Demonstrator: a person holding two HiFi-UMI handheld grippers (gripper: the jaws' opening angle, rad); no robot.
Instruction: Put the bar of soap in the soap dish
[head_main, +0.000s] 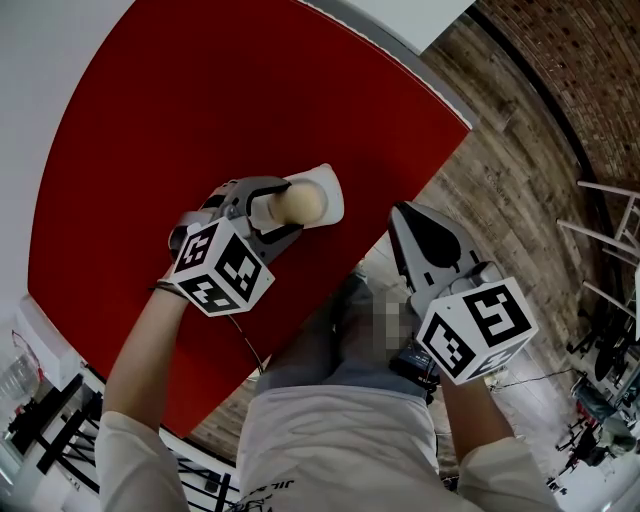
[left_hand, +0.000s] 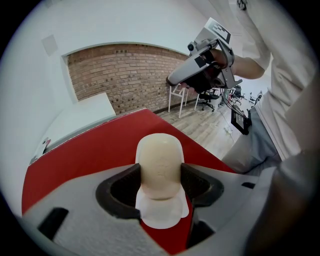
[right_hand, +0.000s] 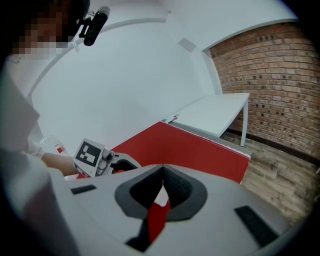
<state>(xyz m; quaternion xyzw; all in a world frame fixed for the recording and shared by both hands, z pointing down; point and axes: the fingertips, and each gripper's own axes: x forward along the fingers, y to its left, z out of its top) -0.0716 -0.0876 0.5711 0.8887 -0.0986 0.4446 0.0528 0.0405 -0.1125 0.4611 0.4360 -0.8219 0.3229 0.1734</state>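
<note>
A cream bar of soap (head_main: 306, 200) stands on end between the jaws of my left gripper (head_main: 291, 207), which is shut on it. In the left gripper view the soap (left_hand: 160, 162) sits right over the white soap dish (left_hand: 159, 216), with both black pads (left_hand: 128, 186) pressed on its sides. I cannot tell whether the soap touches the dish (head_main: 333, 200). The dish lies on the red table (head_main: 200, 110) near its front edge. My right gripper (head_main: 403, 218) is held off the table's edge, to the right of the dish. Its jaws (right_hand: 163, 176) are shut with nothing between them.
The red table (right_hand: 195, 147) ends just right of the dish, over a wooden floor (head_main: 520, 160). A white table (right_hand: 215, 112) stands behind it by a brick wall (right_hand: 270, 60). White chair legs (head_main: 615, 215) and office gear are at the far right.
</note>
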